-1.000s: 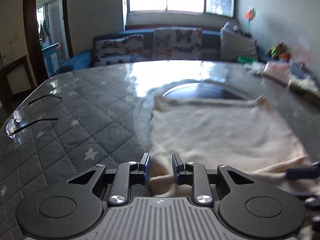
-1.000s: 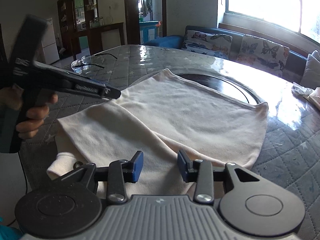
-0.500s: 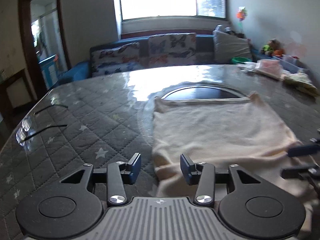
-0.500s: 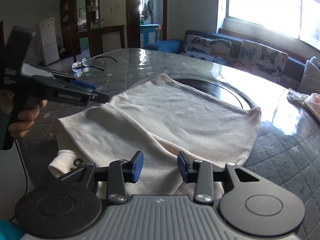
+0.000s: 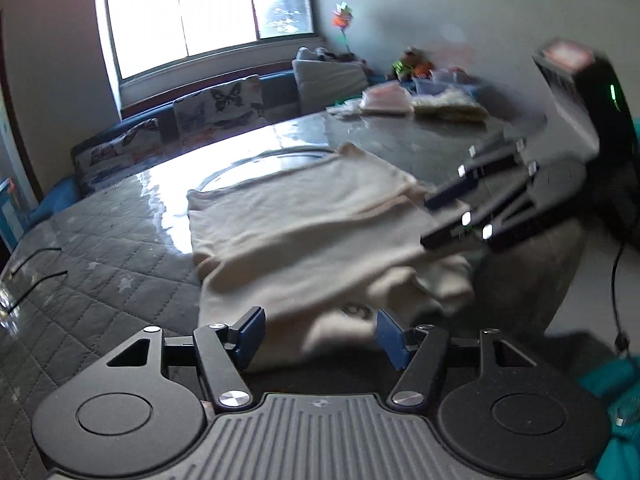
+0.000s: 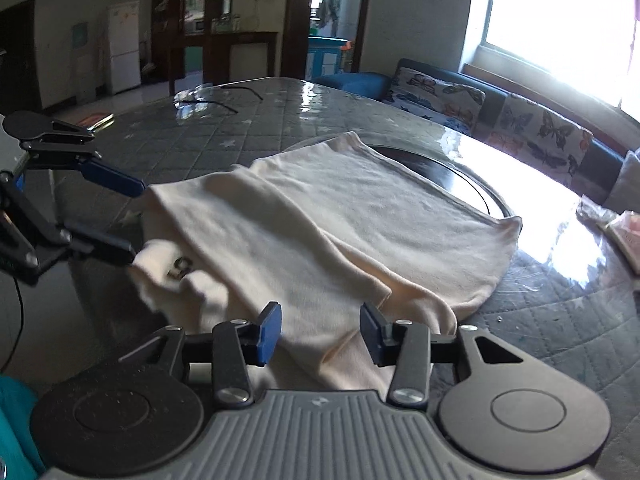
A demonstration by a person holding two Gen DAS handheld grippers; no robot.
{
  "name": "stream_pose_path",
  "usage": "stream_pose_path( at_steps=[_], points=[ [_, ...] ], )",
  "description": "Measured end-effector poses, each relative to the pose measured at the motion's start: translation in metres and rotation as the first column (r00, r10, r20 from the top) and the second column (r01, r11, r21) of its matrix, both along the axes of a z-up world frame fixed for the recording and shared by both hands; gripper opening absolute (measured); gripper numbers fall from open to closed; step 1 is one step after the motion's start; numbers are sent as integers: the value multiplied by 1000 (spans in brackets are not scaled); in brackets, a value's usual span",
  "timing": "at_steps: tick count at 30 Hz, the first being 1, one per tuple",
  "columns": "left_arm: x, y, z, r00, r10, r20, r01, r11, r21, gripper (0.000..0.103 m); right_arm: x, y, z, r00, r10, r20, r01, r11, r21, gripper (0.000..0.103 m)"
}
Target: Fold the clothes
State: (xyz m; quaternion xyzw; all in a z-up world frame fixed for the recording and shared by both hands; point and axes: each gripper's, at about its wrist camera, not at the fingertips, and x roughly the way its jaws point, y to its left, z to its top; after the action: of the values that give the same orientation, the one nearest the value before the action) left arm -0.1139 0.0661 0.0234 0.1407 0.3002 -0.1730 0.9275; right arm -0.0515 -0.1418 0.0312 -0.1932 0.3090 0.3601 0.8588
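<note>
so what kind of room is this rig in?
Most likely a home living/dining room: a blue sofa with butterfly-print cushions under a bright window, a white fridge in the back, and a cream garment on a quilted grey table cover.

A garment (image 6: 328, 220) lies on the desk (image 6: 248, 132), its near end bunched at the desk's edge and its far end over a round inset (image 6: 452, 176). Glasses (image 6: 208, 96) lie far off on the desk. The left tool (image 5: 320, 332) and right tool (image 6: 320, 328) sit apart at the near edge. A sofa (image 6: 500, 108) stands behind the desk.
</note>
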Motion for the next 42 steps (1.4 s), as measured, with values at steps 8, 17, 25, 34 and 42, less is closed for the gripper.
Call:
stream_pose_path(
  at_steps=[8,17,25,34,42],
  points=[
    [-13,-12,-17,993,-99,61,90,987,135,65,-29,-10,9,995,84,49,-80,994,-81,55],
    [-10,-20,-32,985,-151,87,132,971,197,35,-49,-8,-5,984,162,71,-151,978,-145,61],
    [2,-12,-16,988,-89,124,77,992,95,15,-58,-2,-13,967,214,139,-189,966,-175,67],
    [34,-3,-4,995,-33,91,35,999,-27,15,-47,9,-20,953,225,203,-198,969,-148,59],
    [28,5,-7,995,-52,81,55,998,-35,30,-18,10,-16,982,162,97,-157,986,-51,24]
  ],
)
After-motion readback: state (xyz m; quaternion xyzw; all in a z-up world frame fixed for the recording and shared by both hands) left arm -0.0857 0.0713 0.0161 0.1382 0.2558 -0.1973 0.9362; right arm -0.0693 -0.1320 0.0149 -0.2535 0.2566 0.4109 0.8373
